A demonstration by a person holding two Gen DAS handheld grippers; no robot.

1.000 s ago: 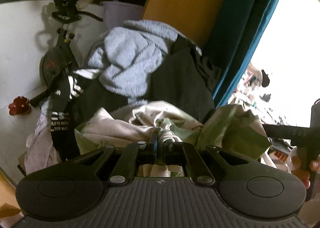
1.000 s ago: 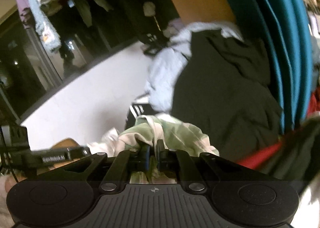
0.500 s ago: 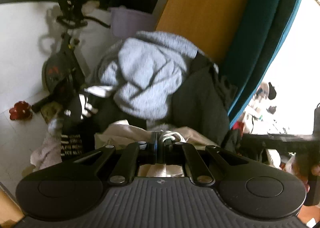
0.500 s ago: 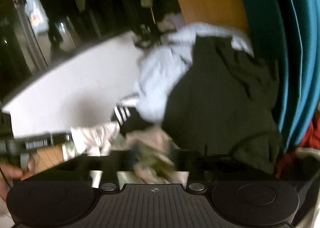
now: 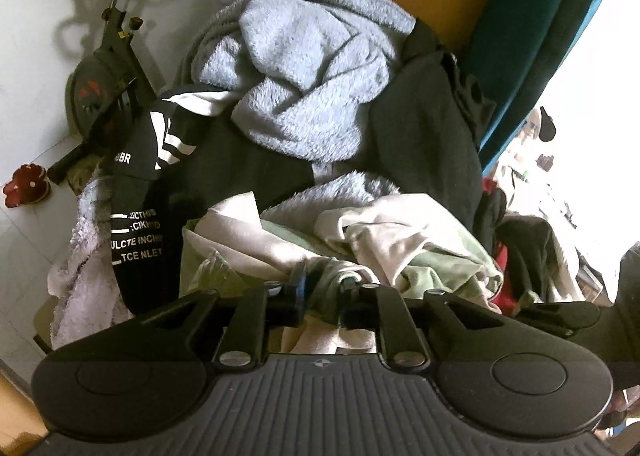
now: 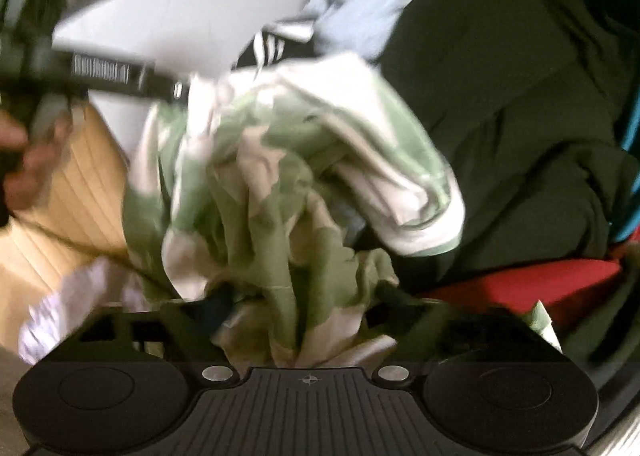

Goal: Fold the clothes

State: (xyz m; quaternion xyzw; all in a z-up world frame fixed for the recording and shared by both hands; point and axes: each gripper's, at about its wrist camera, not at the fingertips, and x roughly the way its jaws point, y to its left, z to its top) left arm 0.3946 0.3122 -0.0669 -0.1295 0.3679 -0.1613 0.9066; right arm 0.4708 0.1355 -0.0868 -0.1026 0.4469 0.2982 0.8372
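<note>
A crumpled green-and-cream garment lies on the clothes pile just ahead of my left gripper. Its fingers stand slightly apart, with a fold of the garment still between them. In the blurred right wrist view the same garment fills the middle. My right gripper is open wide, and the cloth is bunched loosely between its fingers. The left gripper's body reaches the garment's upper left edge, held by a hand.
The pile behind holds a light blue fleece, a black garment and a black piece with white stripes and lettering. An exercise bike stands at left, a teal curtain at right. Red cloth lies lower right.
Both grippers were shut on the garment and held it up. The right one opened wide, then the left one's fingers parted. The garment has dropped onto the pile.
</note>
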